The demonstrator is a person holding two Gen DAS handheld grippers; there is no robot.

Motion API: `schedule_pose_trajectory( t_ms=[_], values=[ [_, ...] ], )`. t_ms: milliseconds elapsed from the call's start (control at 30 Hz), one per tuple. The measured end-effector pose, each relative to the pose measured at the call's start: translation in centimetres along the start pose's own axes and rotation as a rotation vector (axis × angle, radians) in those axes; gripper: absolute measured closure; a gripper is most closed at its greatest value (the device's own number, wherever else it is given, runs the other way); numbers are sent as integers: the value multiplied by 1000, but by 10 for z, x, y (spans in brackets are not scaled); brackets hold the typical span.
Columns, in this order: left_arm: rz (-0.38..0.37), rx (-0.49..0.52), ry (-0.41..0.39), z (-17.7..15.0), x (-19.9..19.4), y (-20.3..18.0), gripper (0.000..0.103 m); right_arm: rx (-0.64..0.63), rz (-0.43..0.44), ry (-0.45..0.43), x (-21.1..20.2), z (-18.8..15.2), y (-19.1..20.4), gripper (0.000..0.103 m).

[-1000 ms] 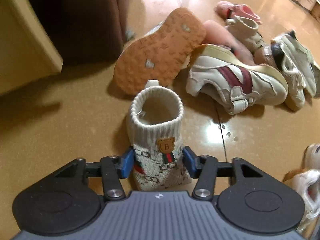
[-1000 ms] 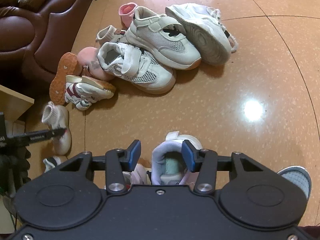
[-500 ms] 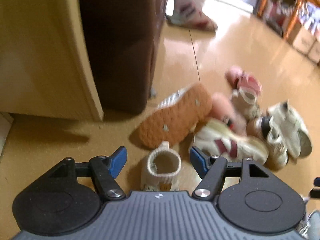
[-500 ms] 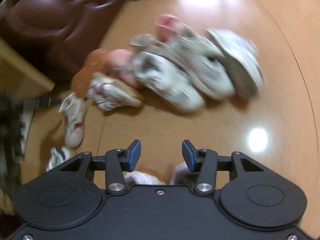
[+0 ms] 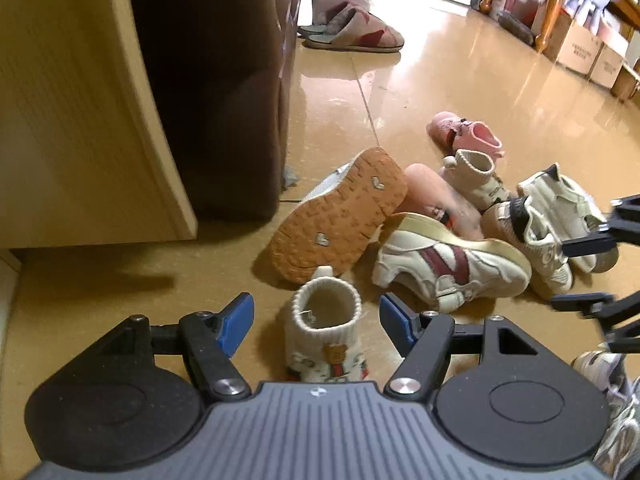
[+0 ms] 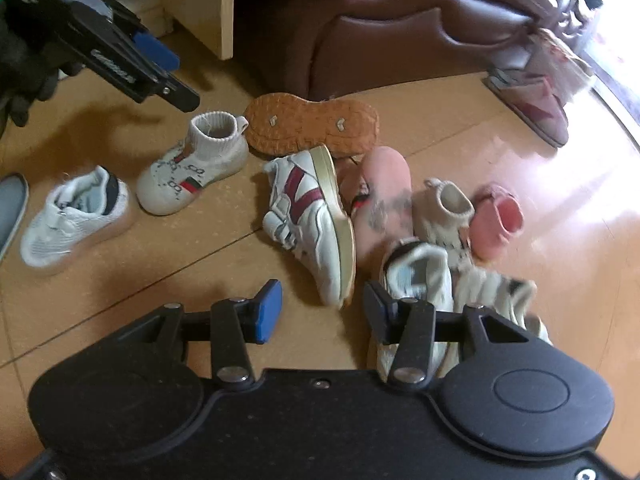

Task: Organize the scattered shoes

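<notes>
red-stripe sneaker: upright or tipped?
Tipped. The red-stripe sneaker lies on its side, its tan sole edge turned sideways and its straps facing the floor.

Brown leather sofa nr pale wood cabinet, cardboard boxes far right

A small bear badge on the cuff of the knitted sock shoe carries a mark too small to read. White lettering on the left tongs and printing on the cardboard boxes stay illegible.
</notes>
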State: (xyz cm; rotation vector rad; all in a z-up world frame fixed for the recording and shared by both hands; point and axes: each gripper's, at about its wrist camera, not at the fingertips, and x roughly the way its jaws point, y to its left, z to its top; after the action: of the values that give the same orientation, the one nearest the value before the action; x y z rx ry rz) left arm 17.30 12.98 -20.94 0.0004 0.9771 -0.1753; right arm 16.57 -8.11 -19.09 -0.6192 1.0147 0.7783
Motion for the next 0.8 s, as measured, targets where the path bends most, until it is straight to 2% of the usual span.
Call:
schedule_pose_trajectory(
  t_ms=[200, 300, 367, 433, 567, 633, 700, 733, 800],
  values=[
    [-28, 27, -15, 4, 15, -8, 34, -106, 21, 13, 34, 13, 0, 56],
    [-32, 20, -10, 4, 23, -7, 34, -118, 37, -9, 43, 18, -3, 54],
    [-27, 18, -3, 2, 26, -7, 34, -89, 44, -18, 42, 18, -9, 57],
    [-25, 10, 5, 1, 27, -5, 34, 10, 88, -6, 43, 18, -23, 80],
    [-24, -3, 7, -1, 25, -3, 34, 163, 122, 13, 45, 17, -33, 84],
    [-26, -5, 4, -1, 22, -4, 34, 227, 103, 10, 45, 17, -35, 84],
    [-28, -7, -4, 0, 19, -5, 34, 228, 90, 20, 47, 18, -30, 70],
    [-28, -8, -7, 0, 17, -5, 34, 208, 92, 30, 48, 18, -25, 51],
    [-28, -11, -12, 1, 16, -5, 34, 152, 96, 42, 51, 17, -15, 49]
  ],
)
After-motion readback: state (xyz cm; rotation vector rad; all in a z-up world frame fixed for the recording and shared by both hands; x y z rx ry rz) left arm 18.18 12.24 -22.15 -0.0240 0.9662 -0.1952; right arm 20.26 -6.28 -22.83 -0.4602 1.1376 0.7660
